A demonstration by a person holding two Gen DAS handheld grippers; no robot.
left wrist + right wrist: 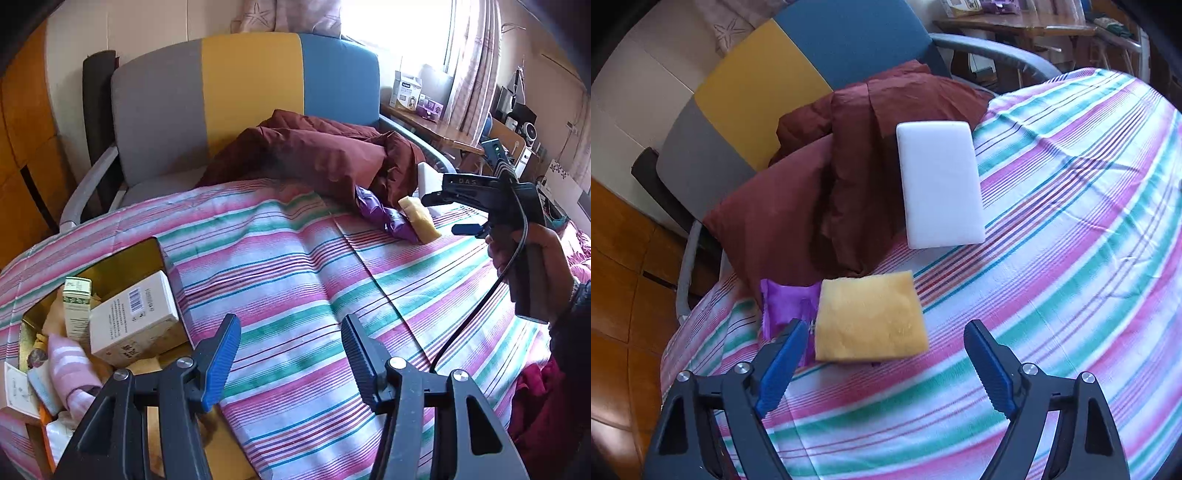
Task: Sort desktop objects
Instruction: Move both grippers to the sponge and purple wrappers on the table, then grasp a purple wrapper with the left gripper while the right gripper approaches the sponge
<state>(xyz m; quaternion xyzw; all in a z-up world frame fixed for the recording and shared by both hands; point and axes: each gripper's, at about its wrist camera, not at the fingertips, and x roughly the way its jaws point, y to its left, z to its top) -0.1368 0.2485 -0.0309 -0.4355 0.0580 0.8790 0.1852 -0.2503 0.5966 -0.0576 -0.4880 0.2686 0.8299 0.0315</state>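
Note:
A yellow sponge [870, 317] lies on the striped cloth, partly over a purple packet [785, 304]. A white block [940, 184] lies beyond it, leaning on a maroon cloth [812, 192]. My right gripper [886, 350] is open and empty, just in front of the sponge, its jaws wider than the sponge. It also shows in the left wrist view [443, 212], beside the sponge [419, 218] and packet [388, 218]. My left gripper [290, 339] is open and empty above the cloth, to the right of a gold box [122, 258] that holds a white carton [135, 317] and several other items.
The striped cloth [314, 277] covers the table. A grey, yellow and blue chair [243, 96] stands behind the table. A wooden desk [424, 125] with boxes stands at the back right by a curtained window. A black cable [476, 306] hangs from the right gripper.

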